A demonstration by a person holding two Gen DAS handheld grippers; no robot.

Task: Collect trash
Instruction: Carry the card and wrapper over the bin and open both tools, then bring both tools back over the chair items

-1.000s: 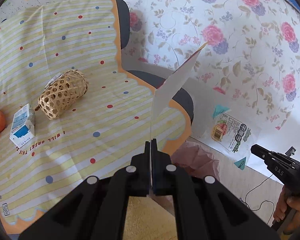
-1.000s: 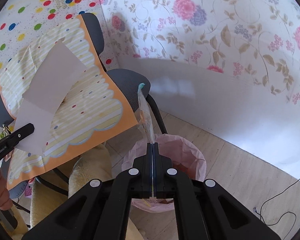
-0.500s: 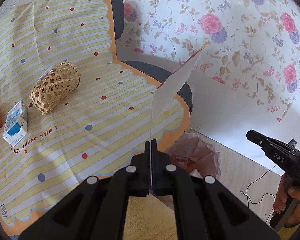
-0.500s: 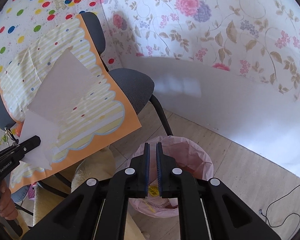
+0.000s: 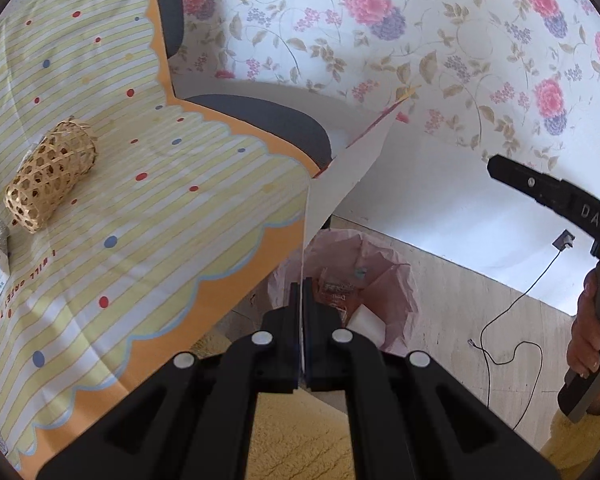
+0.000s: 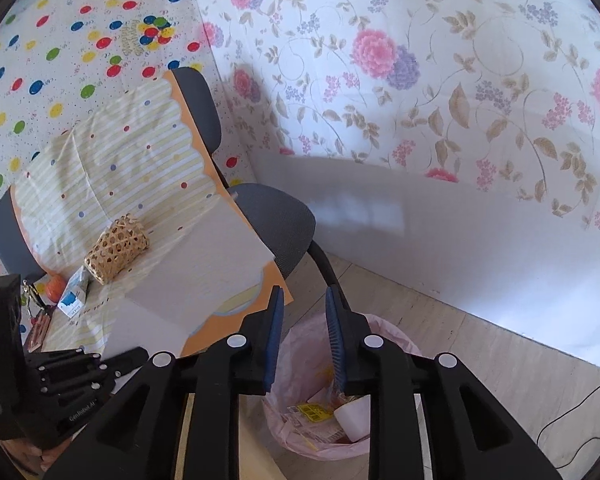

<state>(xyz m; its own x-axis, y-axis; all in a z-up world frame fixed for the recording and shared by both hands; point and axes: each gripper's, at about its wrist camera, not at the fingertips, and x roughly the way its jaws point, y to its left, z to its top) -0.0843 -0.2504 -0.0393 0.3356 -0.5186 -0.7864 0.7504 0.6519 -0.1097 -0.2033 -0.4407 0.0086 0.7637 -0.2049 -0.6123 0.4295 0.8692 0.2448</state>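
Pink-lined trash bin [image 6: 384, 344] holds wrappers and a white cup [image 6: 354, 416]. Left tool [image 5: 302, 292] pinches a white paper sheet [image 5: 340, 184]; right tool [image 6: 302, 312], just opening, is empty, its tips partly masking the bin.

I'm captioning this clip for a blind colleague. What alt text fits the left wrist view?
The left gripper pinches a white sheet of paper above a pink-lined trash bin that already holds wrappers. A striped tablecloth at left carries a wicker basket; the right gripper enters from the right.
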